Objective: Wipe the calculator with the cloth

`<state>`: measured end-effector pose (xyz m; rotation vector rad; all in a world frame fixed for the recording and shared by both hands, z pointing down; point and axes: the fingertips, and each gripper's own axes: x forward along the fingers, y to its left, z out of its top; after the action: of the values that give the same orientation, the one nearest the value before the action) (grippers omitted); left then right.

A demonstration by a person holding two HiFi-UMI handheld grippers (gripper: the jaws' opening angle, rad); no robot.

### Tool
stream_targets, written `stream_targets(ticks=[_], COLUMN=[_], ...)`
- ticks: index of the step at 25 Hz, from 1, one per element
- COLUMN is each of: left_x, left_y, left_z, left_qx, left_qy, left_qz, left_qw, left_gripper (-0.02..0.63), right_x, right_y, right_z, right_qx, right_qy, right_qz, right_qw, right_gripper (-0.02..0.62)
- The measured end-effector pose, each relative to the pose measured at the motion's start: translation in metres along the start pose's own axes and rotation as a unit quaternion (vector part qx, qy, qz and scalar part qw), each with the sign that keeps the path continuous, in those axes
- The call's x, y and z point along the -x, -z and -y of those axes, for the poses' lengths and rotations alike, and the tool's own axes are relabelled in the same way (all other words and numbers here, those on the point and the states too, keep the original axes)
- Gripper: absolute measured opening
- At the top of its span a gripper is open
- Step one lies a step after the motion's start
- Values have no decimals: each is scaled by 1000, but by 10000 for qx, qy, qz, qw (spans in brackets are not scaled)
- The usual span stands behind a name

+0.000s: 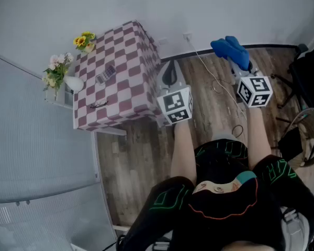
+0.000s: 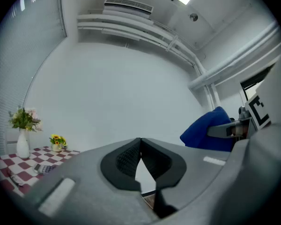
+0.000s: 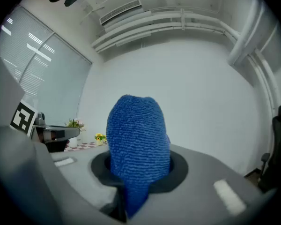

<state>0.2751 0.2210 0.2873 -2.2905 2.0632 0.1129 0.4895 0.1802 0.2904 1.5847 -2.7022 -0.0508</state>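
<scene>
The calculator (image 1: 105, 73) lies flat on the checked table (image 1: 131, 51), near the middle of its top, well apart from both grippers and with nothing touching it. On the same top are a pair of glasses (image 1: 98, 104) toward the near edge, a white vase of flowers (image 1: 72, 82) at the left edge and a small pot of yellow flowers (image 1: 85, 41) at the far corner. The cloth (image 3: 138, 144), blue and nubby, is off the table. The right gripper (image 1: 238, 60) has its jaws clamped on it, and the bunched fabric stands up from between them and fills the middle of the right gripper view (the jaw tips themselves are buried under it). The left gripper (image 2: 140, 142) holds nothing: its two dark pads meet at the tips, with only a sliver of pale wall showing below them. In the head view the left gripper hangs just beside the table's right edge, over the wooden floor (image 1: 146, 156). The right gripper is further right, near a white cable (image 1: 212, 75) that trails across the boards.
</scene>
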Motion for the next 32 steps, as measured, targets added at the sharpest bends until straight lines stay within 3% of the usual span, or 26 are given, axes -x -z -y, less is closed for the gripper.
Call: stream_targets(ticks=[11, 16, 21, 28, 32], left_x=[-18, -42, -83, -175, -231], left_y=[34, 55, 78, 104, 117], left_z=[-32, -69, -99, -142, -150], left_qx=[220, 213, 126, 45, 78], left_qy=[-281, -857, -951, -967, -820], left_qz=[-348, -349, -684, -1171, -1355], left_qw=[9988, 9955, 9930, 9884, 9873], left_gripper=[9, 9, 9, 9, 9], right_x=[-39, -82, -148, -256, -303], right_y=[12, 13, 9, 59, 69], right_z=[2, 2, 12, 35, 60], right_qx=[-139, -530, -815, -1219, -1265], right_qy=[-61, -277, -410, -352, -234], right_qz=[-184, -120, 90, -433, -583], right_qw=[9997, 9981, 9958, 9910, 9900], right_gripper=[89, 91, 91, 91, 91])
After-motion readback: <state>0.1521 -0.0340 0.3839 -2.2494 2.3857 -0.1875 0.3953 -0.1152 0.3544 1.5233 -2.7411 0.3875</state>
